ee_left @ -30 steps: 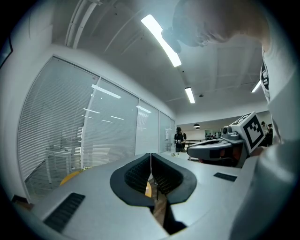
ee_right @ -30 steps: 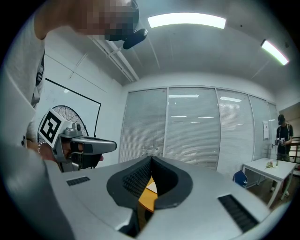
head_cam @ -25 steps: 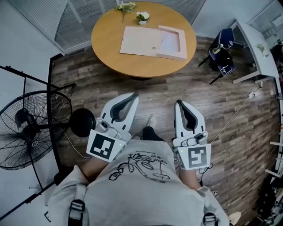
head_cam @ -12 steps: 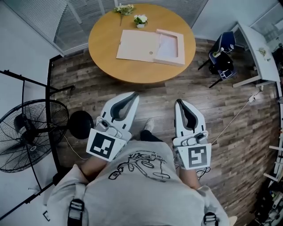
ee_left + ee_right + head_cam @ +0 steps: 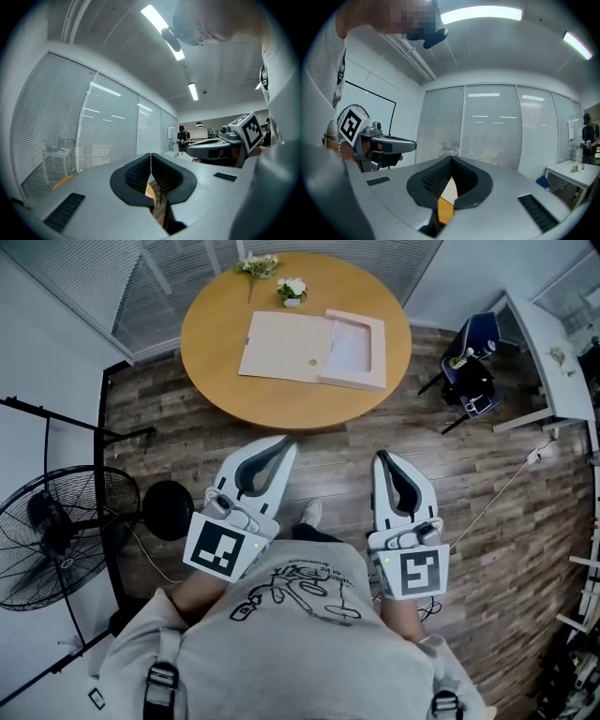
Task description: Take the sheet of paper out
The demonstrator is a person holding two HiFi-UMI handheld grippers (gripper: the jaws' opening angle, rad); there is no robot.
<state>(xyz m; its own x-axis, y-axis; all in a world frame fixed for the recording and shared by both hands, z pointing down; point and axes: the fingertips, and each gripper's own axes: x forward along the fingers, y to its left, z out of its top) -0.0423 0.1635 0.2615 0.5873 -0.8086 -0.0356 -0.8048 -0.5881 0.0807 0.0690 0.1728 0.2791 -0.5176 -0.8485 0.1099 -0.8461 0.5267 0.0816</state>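
An open beige box folder (image 5: 281,346) lies on the round wooden table (image 5: 225,381) at the top of the head view. The white sheet of paper (image 5: 349,348) rests in its right tray half. My left gripper (image 5: 284,442) and right gripper (image 5: 382,457) are held side by side over the wood floor, well short of the table, both pointing toward it. Both are shut with nothing between the pads. The left gripper view shows its own jaws (image 5: 151,154) pressed together. The right gripper view shows its jaws (image 5: 451,159) the same, with the table edge seen through the gap below.
Small flowers (image 5: 292,289) sit on the table's far side. A standing fan (image 5: 56,531) and its black base (image 5: 167,510) are at my left. A blue chair (image 5: 469,381) and a white desk (image 5: 553,343) stand at the right. A person (image 5: 182,138) stands far off.
The table and folder have drawn nearer in the head view as I walk toward them. The fan has slid back at the left. Both grippers stay shut and level in front of me.
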